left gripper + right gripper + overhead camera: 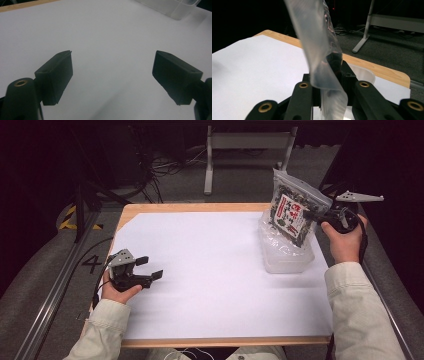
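Note:
A clear zip bag (292, 210) of dark dried pieces with a red and white label hangs upright at the table's right side. My right gripper (320, 214) is shut on its right edge. In the right gripper view the bag's plastic (322, 50) rises from between the closed jaws of the right gripper (330, 85). The bag's bottom sits in or just over a clear plastic container (287, 257); I cannot tell whether they touch. My left gripper (150, 267) rests low at the left, open, with nothing between its fingers (56, 75).
A white sheet (210, 270) covers most of the wooden table (200, 206). The container's corner (175, 7) shows far ahead in the left gripper view. Beyond the table's far edge stand a metal stand (247, 142) and loose cables (165, 167).

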A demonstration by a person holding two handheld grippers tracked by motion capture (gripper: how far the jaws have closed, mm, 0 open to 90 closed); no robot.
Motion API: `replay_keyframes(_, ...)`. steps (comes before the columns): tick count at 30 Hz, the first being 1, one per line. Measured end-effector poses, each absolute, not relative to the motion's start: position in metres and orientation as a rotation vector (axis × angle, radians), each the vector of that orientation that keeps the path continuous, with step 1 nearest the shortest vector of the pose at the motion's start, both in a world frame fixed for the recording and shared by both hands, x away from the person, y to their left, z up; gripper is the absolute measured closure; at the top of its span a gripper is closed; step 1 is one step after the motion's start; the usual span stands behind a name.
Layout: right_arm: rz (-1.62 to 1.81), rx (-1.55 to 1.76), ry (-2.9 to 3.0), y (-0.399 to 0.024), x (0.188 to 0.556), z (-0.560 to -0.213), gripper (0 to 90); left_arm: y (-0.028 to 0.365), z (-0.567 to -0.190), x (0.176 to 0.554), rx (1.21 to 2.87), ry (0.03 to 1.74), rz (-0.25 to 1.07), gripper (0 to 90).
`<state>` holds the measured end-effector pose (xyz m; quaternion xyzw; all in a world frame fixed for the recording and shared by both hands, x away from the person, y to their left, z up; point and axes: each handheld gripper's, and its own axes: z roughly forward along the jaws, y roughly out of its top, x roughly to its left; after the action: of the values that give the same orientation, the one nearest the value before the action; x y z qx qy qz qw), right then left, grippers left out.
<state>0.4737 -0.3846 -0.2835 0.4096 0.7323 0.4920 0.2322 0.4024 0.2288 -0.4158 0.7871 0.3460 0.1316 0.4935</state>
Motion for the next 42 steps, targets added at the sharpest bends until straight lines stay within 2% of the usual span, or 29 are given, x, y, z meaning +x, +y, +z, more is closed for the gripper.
replay_keyframes(12, 1.275, 1.120, 2.079, -0.375, 0.478, -0.297, 76.4, 0.230, -0.416, 0.403, 1.912, 0.837, 0.327, 17.3)
replay_keyframes(27, 1.325, 1.197, 2.047, -0.388, 0.478, -0.318, 76.3, 0.229, -0.416, 0.403, 1.917, 0.842, 0.316, 17.3)
replay_keyframes(38, 1.325, 1.196, 2.033, -0.390, 0.479, -0.320, 74.7, 0.229, -0.417, 0.404, 1.919, 0.840, 0.314, 17.3)
replay_keyframes(42, 1.319, 1.205, 2.023, -0.390, 0.480, -0.320, 65.1, 0.229, -0.417, 0.403, 1.922, 0.846, 0.307, 17.3)
